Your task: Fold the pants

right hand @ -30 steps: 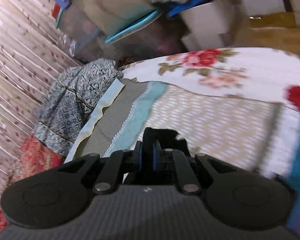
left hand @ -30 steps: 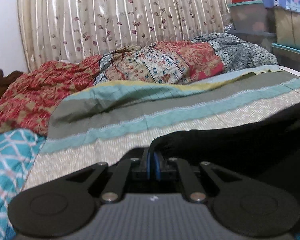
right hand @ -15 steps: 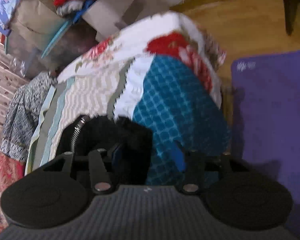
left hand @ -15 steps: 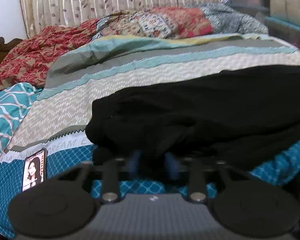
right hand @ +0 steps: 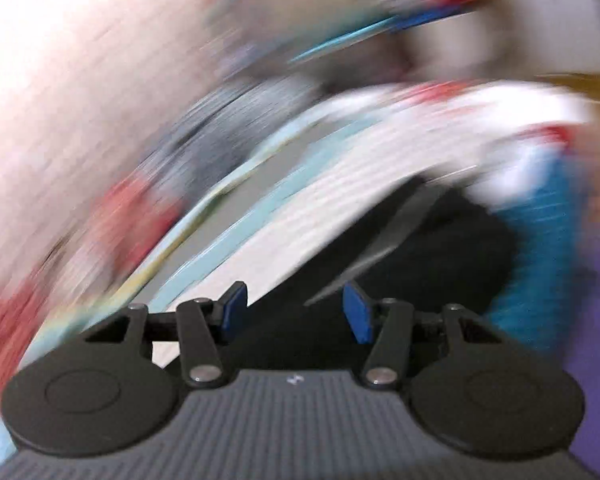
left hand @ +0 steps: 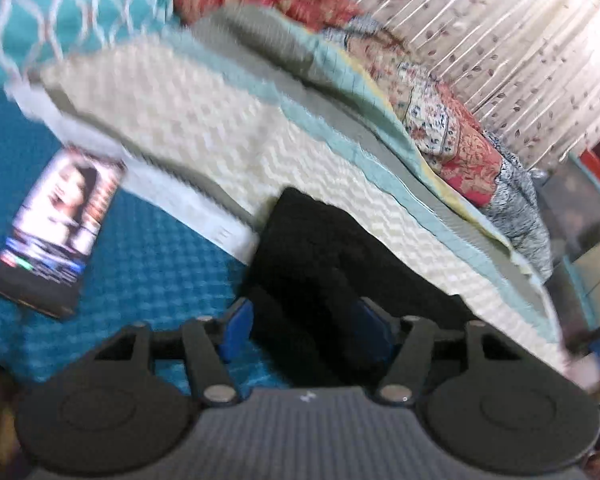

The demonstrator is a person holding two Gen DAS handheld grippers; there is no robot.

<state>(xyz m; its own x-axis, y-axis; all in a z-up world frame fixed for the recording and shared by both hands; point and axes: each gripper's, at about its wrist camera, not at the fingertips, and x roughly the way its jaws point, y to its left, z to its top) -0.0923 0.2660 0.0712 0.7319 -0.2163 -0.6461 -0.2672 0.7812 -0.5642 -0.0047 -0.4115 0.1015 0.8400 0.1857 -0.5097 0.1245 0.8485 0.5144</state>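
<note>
The black pants [left hand: 320, 248] lie bunched on the bed, across the cream zigzag band and the teal cover [left hand: 140, 280]. My left gripper [left hand: 304, 332] hovers at their near end. Its jaws are opening, blue pads well apart, with black cloth lying between them but not pinched. The right wrist view is heavily blurred. There my right gripper [right hand: 296, 316] stands open over the pants [right hand: 440, 248], with a grey strip [right hand: 384, 248] of the garment running ahead of it. Neither gripper holds anything.
A phone [left hand: 60, 224] with a lit screen lies on the teal cover to the left of the pants. Crumpled patterned blankets [left hand: 440, 112] lie along the curtain [left hand: 480, 20]. A purple mat [right hand: 592, 360] covers the floor beside the bed.
Both grippers were shut on the black cloth and have opened, letting it drop onto the bed. Both views have swung and rolled, and the phone has come into sight.
</note>
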